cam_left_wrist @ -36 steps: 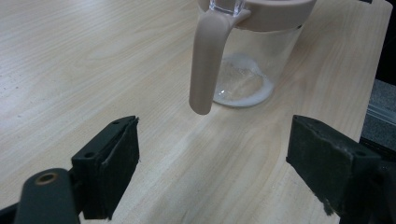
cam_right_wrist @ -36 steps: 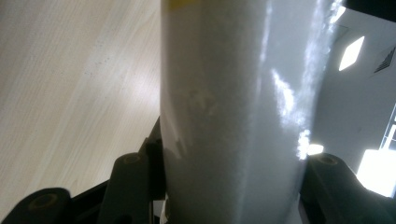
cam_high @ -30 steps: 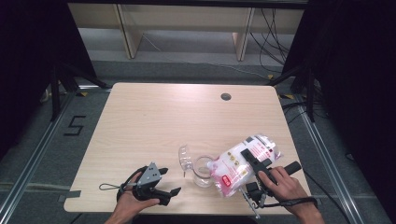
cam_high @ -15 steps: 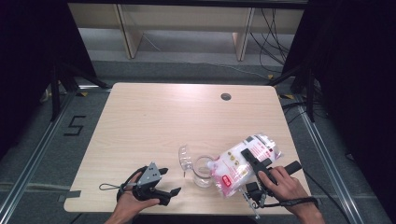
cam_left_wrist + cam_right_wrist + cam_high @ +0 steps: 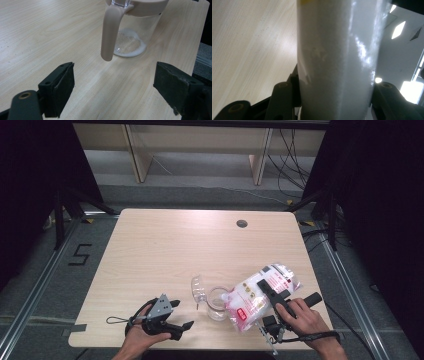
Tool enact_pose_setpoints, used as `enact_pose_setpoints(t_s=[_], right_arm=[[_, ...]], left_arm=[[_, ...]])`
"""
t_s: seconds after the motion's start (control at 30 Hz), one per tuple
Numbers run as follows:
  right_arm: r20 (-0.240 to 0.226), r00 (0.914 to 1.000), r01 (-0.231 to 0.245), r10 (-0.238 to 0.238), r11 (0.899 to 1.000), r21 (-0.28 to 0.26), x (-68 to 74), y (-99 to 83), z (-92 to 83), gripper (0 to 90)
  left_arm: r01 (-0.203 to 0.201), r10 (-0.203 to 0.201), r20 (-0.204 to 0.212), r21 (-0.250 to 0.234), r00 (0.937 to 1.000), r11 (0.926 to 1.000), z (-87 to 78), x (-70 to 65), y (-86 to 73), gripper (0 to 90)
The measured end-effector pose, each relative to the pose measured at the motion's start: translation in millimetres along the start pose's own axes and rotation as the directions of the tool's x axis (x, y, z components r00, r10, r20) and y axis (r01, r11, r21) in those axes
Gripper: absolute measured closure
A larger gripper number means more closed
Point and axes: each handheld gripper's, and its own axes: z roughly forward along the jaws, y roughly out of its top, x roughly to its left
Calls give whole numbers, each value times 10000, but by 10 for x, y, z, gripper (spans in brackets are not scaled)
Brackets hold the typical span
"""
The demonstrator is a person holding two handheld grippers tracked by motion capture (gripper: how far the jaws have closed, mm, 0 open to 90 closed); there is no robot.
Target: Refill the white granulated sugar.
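High view shows us one jug and one bag, red label unreadable, lower right; our right claw clamps the bag, left claw released.

Clear jug with beige handle, white red-labelled bag, black tongs, pale woodgrain table.

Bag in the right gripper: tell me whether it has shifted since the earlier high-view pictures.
No. The bag lies tilted over the glass jug, at the same spot relative to the table's right edge, clamped in the right gripper.
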Motion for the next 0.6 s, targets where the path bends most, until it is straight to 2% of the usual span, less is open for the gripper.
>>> enact_pose_setpoints(t_s=[0.2, 0.37, 0.4, 0.6], right_arm=[[-75, 10000, 60, -60, 10000, 72, -9, 1, -8, 543], [65, 9999, 80, -79, 10000, -51, -7, -3, 1, 543], [89, 9998, 201, -200, 9997, -109, -12, -3, 8, 543], [25, 9999, 162, -162, 9998, -111, 0, -2, 14, 544]], left_arm=[[-3, 3, 0, 7, 10000, 10000, 0, -1, 0, 165], [34, -34, -34, -8, 10000, 10000, 4, -8, -3, 165], [26, -26, -29, 31, 10000, 10000, 3, -9, -3, 165], [19, -19, 47, 70, 10000, 10000, 4, -6, -2, 165]])
